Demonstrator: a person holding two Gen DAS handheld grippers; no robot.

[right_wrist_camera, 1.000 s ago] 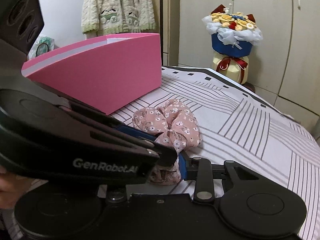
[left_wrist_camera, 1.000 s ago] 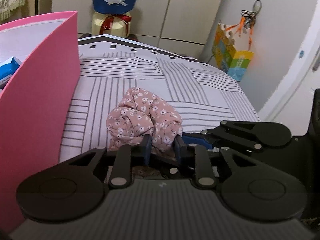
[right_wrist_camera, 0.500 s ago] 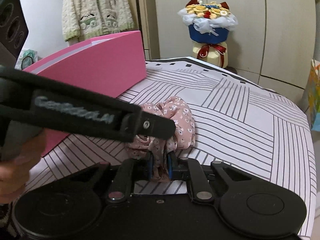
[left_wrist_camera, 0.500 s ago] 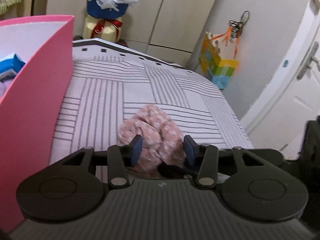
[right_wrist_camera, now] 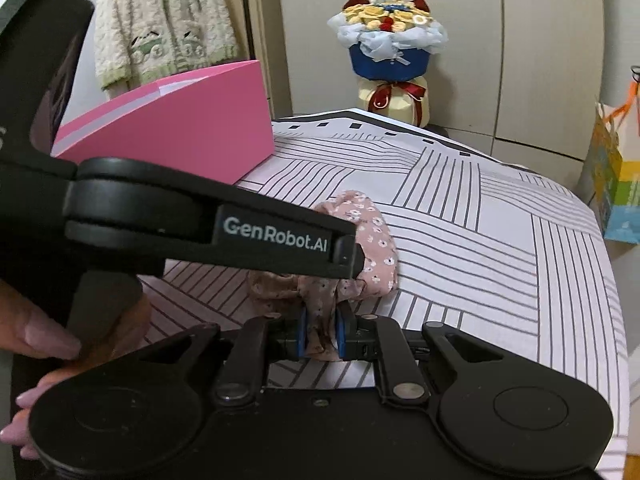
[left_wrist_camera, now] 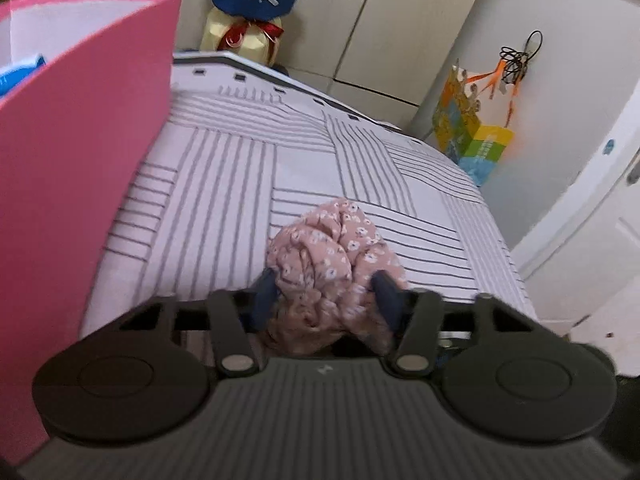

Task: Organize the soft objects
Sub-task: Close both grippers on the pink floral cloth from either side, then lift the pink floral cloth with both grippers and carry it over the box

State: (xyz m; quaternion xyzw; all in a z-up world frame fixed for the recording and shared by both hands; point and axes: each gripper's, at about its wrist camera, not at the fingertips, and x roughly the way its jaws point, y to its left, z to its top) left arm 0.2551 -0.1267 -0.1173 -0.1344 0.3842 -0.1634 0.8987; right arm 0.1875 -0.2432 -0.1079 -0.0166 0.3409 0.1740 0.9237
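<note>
Pinching the scrunchie point(right_wrist_camera: 320, 320) tight, my right gripper point(right_wrist_camera: 320, 334) shows only there; my left gripper point(left_wrist_camera: 326, 298) has just been closing, its jaws flanking the fabric loosely.

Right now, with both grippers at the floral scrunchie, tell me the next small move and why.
Probably lift the right gripper, carrying the scrunchie toward the pink box. Its blue pads are clamped on a fold of the fabric, while the left gripper only straddles the bundle with its jaws apart, having just been closing a little.

Pink floral scrunchie point(left_wrist_camera: 332, 248), pink box point(left_wrist_camera: 80, 152)
</note>
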